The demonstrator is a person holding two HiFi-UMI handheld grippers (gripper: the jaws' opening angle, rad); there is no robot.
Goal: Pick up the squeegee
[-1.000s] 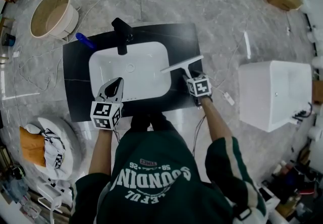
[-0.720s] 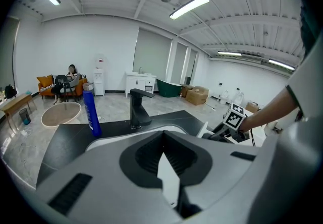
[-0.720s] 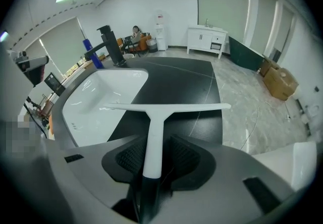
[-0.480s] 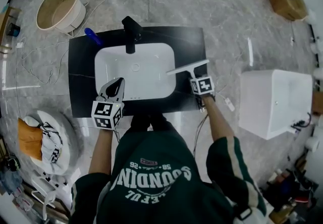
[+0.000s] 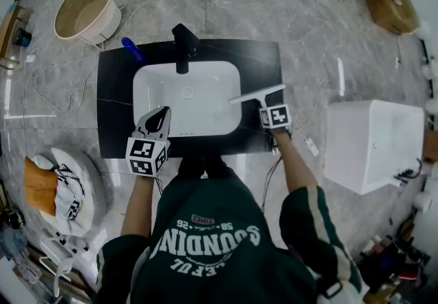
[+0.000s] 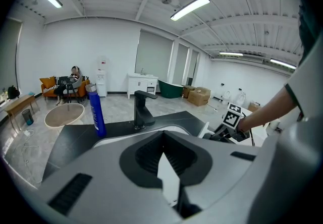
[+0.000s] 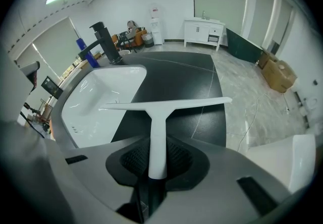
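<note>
Left tongs: the left tongs (image 5: 159, 115) hover over the near rim of the sink basin (image 5: 205, 112). Their tips are drawn together with nothing between them, and they take no part in the grasp.
Surface: the black surface (image 5: 116, 118) carries the white basin, with a black faucet (image 5: 183, 46) at its far edge and a blue bottle (image 5: 132, 49) at the far left corner.
Squeegee: the white squeegee (image 7: 160, 113) lies on the surface to the right of the basin. The left end of its blade reaches over the basin's right rim, and its handle points back toward the person.
Right tongs: the right tongs (image 7: 157, 156) point steeply down over the handle. Their jaws have just been closing, the handle sits between them, and the pads look to be against its sides.
Done: the right tongs have reached the squeegee and lined up on it, and they appear to have closed on the handle.
Left to do: the lift. The blade looks level with the surface, so the squeegee seems not yet raised.
Unsure: no view settles how firm the hold is, or whether the blade has just cleared the rim.
</note>
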